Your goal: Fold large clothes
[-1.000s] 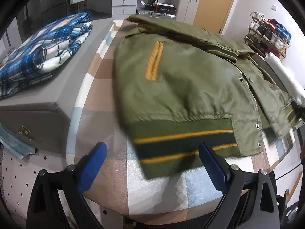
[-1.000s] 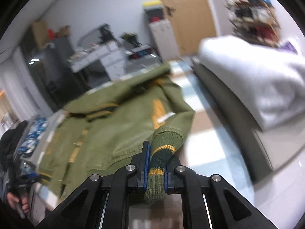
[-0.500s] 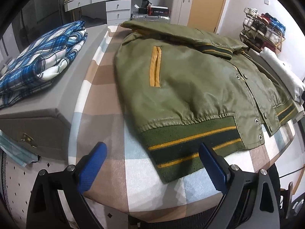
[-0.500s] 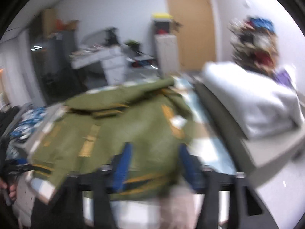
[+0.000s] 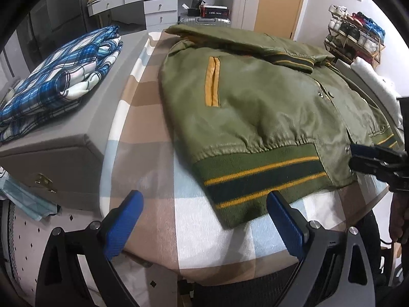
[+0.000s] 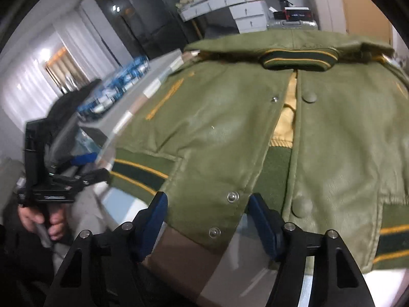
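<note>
An olive green bomber jacket [image 5: 255, 107] with yellow-striped knit hem lies front up on the checked table [image 5: 153, 179]; both sleeves are folded across its top. My left gripper [image 5: 204, 220] is open and empty, just in front of the hem's left corner. My right gripper [image 6: 208, 223] is open, its jaws on either side of the snap-button front edge [image 6: 222, 204] near the hem, not closed on it. The jacket also fills the right wrist view [image 6: 230, 128]. The right gripper shows at the right edge of the left wrist view [image 5: 375, 161].
A folded blue plaid cloth [image 5: 58, 79] lies on a grey box [image 5: 51, 153] left of the table. A white folded cloth [image 5: 375, 84] lies at the right. Drawers [image 5: 153, 2], a suitcase and a shoe rack [image 5: 358, 35] stand behind.
My right gripper let go of the knit sleeve cuff, opened, and swung round to the jacket's front hem. The left gripper stayed open and shifted slightly.
</note>
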`<state>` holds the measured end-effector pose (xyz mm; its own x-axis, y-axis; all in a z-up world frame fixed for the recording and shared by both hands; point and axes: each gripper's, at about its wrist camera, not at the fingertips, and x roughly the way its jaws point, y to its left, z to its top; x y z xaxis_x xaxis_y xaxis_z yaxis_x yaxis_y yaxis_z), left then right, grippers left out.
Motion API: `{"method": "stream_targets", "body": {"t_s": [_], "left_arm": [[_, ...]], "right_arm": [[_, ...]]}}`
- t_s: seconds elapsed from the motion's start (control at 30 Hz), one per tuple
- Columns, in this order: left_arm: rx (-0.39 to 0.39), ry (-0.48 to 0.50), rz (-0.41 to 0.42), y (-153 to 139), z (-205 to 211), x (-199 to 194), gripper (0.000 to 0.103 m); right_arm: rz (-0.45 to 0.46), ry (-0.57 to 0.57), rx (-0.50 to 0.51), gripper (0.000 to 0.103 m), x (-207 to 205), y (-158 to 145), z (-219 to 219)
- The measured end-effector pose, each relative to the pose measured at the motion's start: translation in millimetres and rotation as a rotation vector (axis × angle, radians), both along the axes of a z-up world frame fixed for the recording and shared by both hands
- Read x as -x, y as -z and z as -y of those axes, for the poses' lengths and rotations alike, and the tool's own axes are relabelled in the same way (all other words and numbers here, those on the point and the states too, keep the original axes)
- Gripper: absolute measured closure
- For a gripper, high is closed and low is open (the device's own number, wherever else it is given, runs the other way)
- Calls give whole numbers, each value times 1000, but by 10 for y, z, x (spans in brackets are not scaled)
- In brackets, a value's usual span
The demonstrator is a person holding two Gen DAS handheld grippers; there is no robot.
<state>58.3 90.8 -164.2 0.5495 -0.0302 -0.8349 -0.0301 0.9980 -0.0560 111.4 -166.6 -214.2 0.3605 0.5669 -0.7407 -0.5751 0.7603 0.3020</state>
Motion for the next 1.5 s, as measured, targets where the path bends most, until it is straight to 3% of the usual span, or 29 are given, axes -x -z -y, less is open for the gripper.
{"method": "stream_targets", "body": {"t_s": [0.03,0.1,0.17,0.2,0.37,0.53,0.63,0.7,0.8,0.87,0.93,0.97,1.0,1.03,1.1,1.27,1.33,1.5], "left_arm": [[4,0,-3,8,6,-4,9],[18,3,-7,12,16,-7,9],[29,11,-1,-6,27,4,9],[29,20,5,-22,37,15,9],[24,59,19,-61,109,46,9],[20,108,15,-56,253,51,9],[26,137,11,-52,337,62,9],[8,144,9,-41,386,55,9],[-31,112,21,-39,387,8,9],[-32,75,18,-50,331,-24,9],[15,84,26,-90,283,-19,9],[19,87,37,-109,283,-2,9],[12,93,47,-120,293,16,9],[-1,97,50,-117,310,26,9],[-23,97,42,-77,329,24,9],[4,110,7,-7,363,4,9],[-1,112,19,-26,371,11,9],[11,103,13,-6,326,-20,9]], "right_arm": [[-18,-10,-31,62,-13,-25,-8],[-75,-11,-124,66,-102,-35,72],[-107,-22,-238,77,-153,-62,170],[-126,-45,-302,96,-164,-84,180],[-83,-48,-392,96,-138,-211,127],[-228,-25,-267,93,-312,83,-152],[-210,-32,-360,103,-307,-37,-116],[-164,-39,-458,103,-291,-258,-50],[-67,-44,-563,103,-255,-650,58],[-8,-38,-529,103,-223,-837,51],[-13,-36,-484,99,-217,-881,54],[-21,-18,-446,98,-205,-844,71],[-17,9,-404,91,-177,-785,89],[-18,29,-369,73,-161,-716,127],[-53,66,-299,54,-139,-481,191],[-105,131,-176,54,-247,-91,302],[-137,133,-174,53,-306,-4,321],[-117,64,-184,51,-371,-8,130]]}}
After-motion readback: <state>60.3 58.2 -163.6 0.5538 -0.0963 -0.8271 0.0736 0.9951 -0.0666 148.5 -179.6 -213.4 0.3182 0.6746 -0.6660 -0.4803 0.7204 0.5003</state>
